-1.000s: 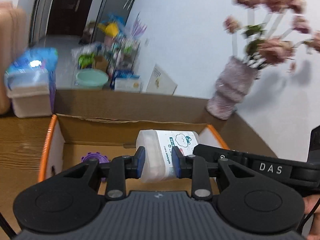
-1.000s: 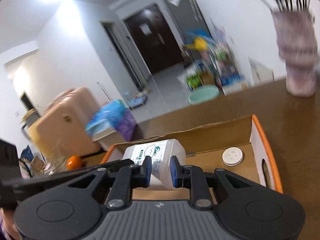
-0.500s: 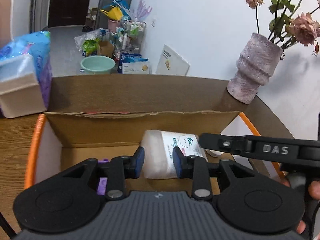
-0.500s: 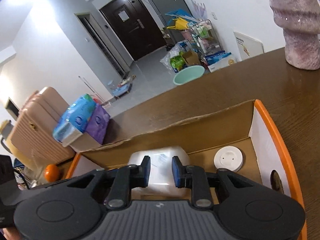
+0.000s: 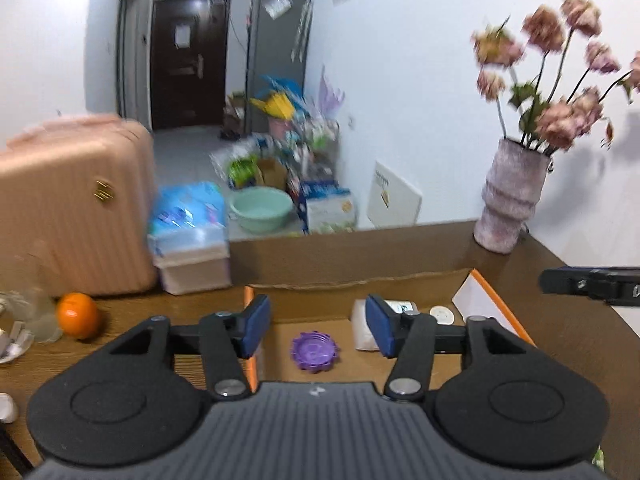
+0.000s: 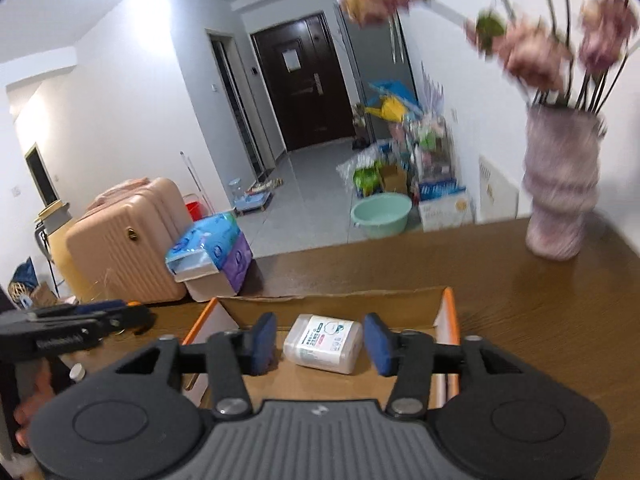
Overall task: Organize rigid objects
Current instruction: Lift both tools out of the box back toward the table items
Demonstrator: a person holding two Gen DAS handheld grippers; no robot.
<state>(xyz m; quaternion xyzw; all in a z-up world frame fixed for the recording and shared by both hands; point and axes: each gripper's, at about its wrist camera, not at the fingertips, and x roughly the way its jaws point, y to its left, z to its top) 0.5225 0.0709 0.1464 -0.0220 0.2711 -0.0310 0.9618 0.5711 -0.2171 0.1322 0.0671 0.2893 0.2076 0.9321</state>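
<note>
Left wrist view: the left claw [image 5: 316, 326] is standing spread, its jaws having just been opening, and nothing is sitting between the blue pads [image 5: 256, 326]. It is hanging above the near edge of the cardboard box [image 5: 496, 308] on the brown counter [image 5: 580, 340]. The white wipes tub [image 5: 362, 328] is lying down in the box, below and a bit right of this claw, partly hiding behind the right pad. A purple lid [image 5: 315, 351] is lying to its left, and a white round cap [image 5: 441, 313] to its right.

Right wrist view: the right claw [image 6: 319, 344] is also standing spread, after just opening, and it is pinching nothing. The wipes tub [image 6: 323, 343] is lying straight ahead and lower, seen between the pads but touching neither. Its long side is running left to right. The right claw looks like the nearer one. An orange [image 5: 77, 315] is waiting on the counter, far to the left, nearer the left claw.
</note>
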